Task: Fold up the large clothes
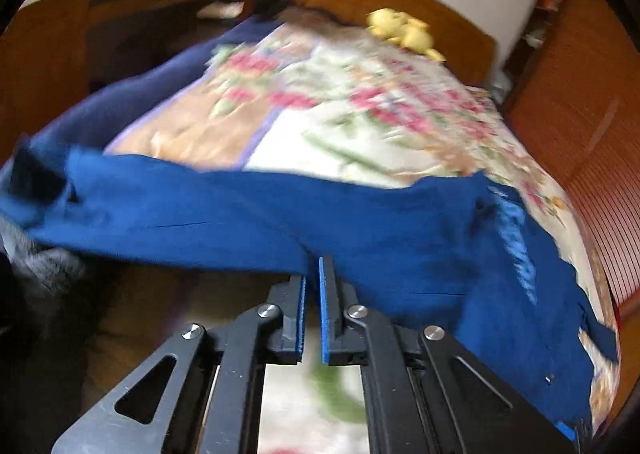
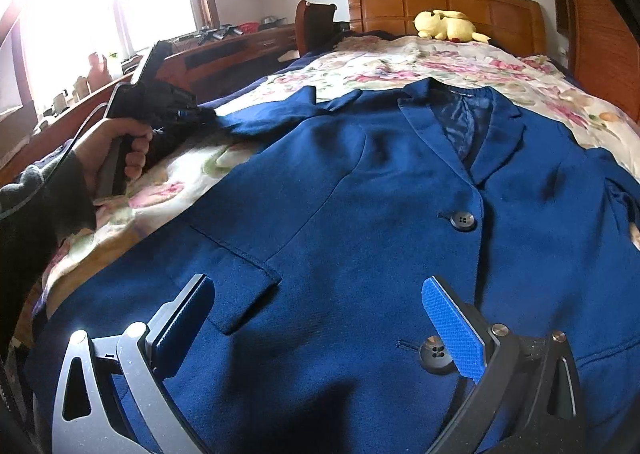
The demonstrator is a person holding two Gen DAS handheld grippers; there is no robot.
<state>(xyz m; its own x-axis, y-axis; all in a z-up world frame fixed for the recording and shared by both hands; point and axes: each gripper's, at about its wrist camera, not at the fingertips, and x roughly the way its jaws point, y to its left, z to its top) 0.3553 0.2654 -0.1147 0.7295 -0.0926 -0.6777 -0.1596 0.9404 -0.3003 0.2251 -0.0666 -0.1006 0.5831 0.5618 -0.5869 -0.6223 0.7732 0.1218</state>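
Observation:
A dark blue blazer [image 2: 340, 193] lies face up on the floral bedspread [image 2: 400, 65], collar toward the headboard, with two dark buttons down its front. My left gripper [image 1: 314, 266] is shut on the edge of the blazer's sleeve [image 1: 240, 213], which stretches across the left wrist view; that view is blurred. The same gripper [image 2: 196, 113] shows at the left of the right wrist view, held in a hand, at the sleeve end. My right gripper [image 2: 316, 294] is open and empty, just above the blazer's lower front near the pocket flap [image 2: 240, 266].
A yellow plush toy [image 2: 448, 26] lies by the wooden headboard [image 2: 440, 1]. A wooden desk [image 2: 224, 49] with clutter stands left of the bed under a bright window. A wooden wardrobe [image 1: 580, 125] stands to the right.

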